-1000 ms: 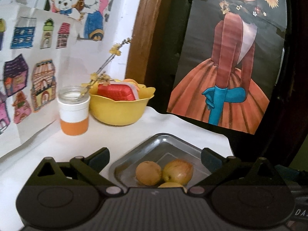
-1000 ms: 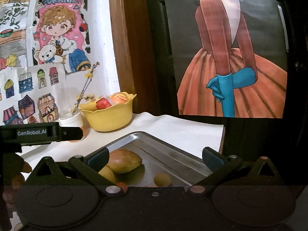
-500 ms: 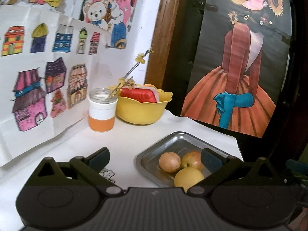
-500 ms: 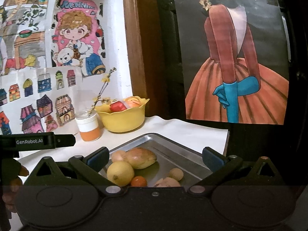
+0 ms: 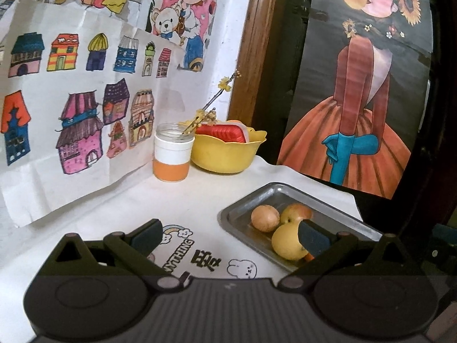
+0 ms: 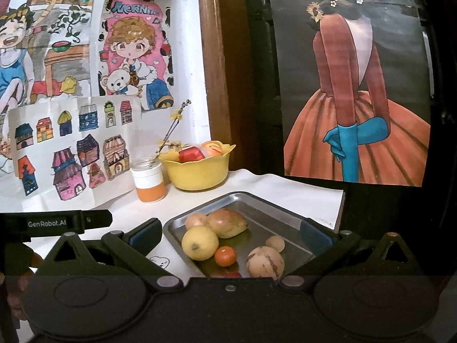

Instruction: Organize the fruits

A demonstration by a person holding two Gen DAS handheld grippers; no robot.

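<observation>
A metal tray (image 6: 288,228) on the white table holds several fruits: a yellow lemon (image 6: 200,243), a brownish mango (image 6: 227,223), a small orange fruit (image 6: 225,255), a striped round fruit (image 6: 265,262) and a small tan one (image 6: 275,243). The left wrist view shows the tray (image 5: 328,211) with the lemon (image 5: 285,244) and two rounder fruits (image 5: 265,218). My left gripper (image 5: 230,235) is open over the table left of the tray. Open as well, my right gripper (image 6: 230,235) hangs above the tray's near edge. Neither holds anything.
A yellow bowl (image 6: 200,171) with red and orange items stands at the back by the wall. Beside it is a white-and-orange jar (image 6: 148,183) with a yellow-flowered twig. Drawings cover the wall on the left. The table's right edge (image 6: 341,200) drops into dark space.
Both grippers have pulled back and risen from the tray, so more of the table and more fruit show. The left one also shifted to the left. Both stay open.
</observation>
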